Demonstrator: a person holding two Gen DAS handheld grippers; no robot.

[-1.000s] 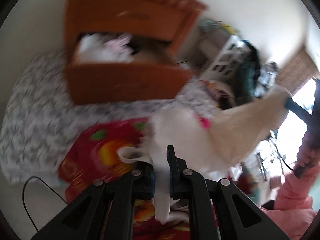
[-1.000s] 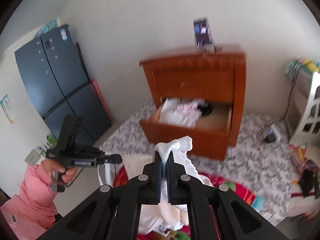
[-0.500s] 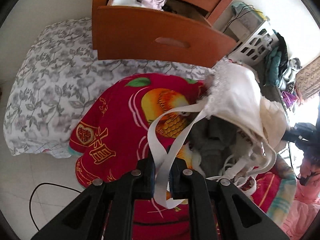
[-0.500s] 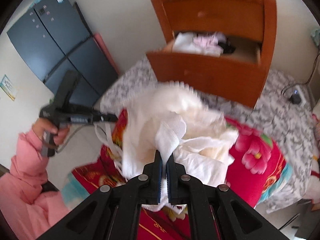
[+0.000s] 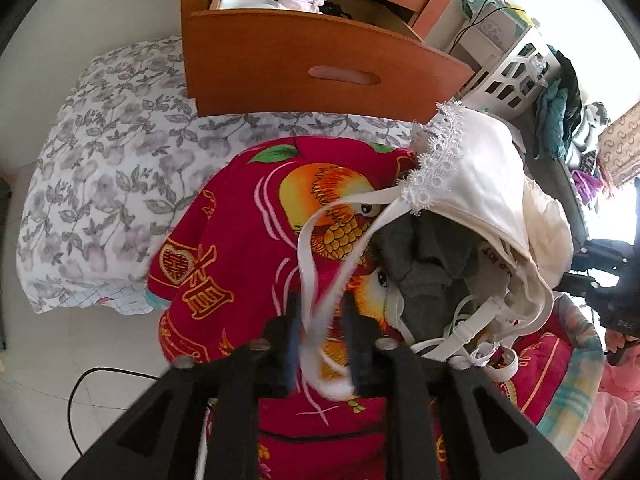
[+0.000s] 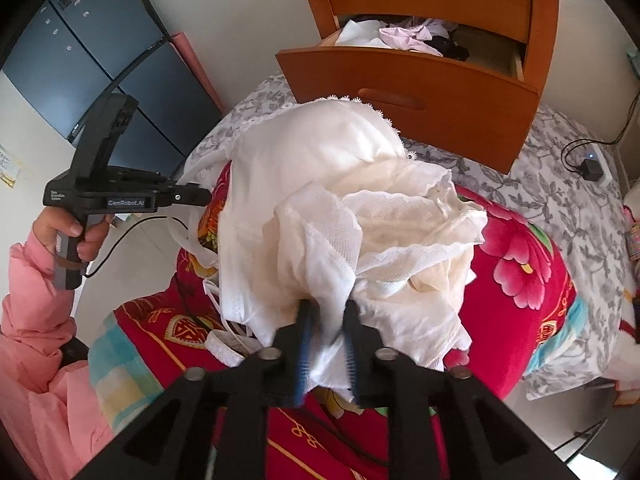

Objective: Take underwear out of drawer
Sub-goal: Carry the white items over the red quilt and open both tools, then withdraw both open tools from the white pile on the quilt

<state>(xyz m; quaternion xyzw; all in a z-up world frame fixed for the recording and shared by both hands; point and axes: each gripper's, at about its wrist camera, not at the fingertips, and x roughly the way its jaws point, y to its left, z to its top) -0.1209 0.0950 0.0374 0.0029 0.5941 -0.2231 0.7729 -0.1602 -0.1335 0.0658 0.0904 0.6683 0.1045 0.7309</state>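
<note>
1. A grey leaf-patterned bed sheet [image 5: 100, 168] covers the bed, with an orange wooden bedside cabinet [image 6: 460, 0] standing at its far edge.
2. The cabinet's lower wooden drawer [image 5: 320, 68] is pulled open; white and pale pink garments [image 6: 400, 36] lie inside it.
3. A red blanket printed with fruit and flowers [image 5: 240, 248] lies on the bed just in front of the drawer.
4. A pile of cream-white lace-trimmed underwear [image 6: 340, 184] rests on the red blanket, over a grey garment [image 5: 432, 256].
5. The left tongs [image 5: 320, 312] are parted, with a white elastic strap [image 5: 320, 248] of the underwear running loosely between the fingers.
6. The right tongs [image 6: 326, 320] are parted too, with white mesh fabric [image 6: 320, 240] lying between them, not clamped.
7. A hand in a pink sleeve [image 6: 36, 320] holds the left tool's grip.
</note>
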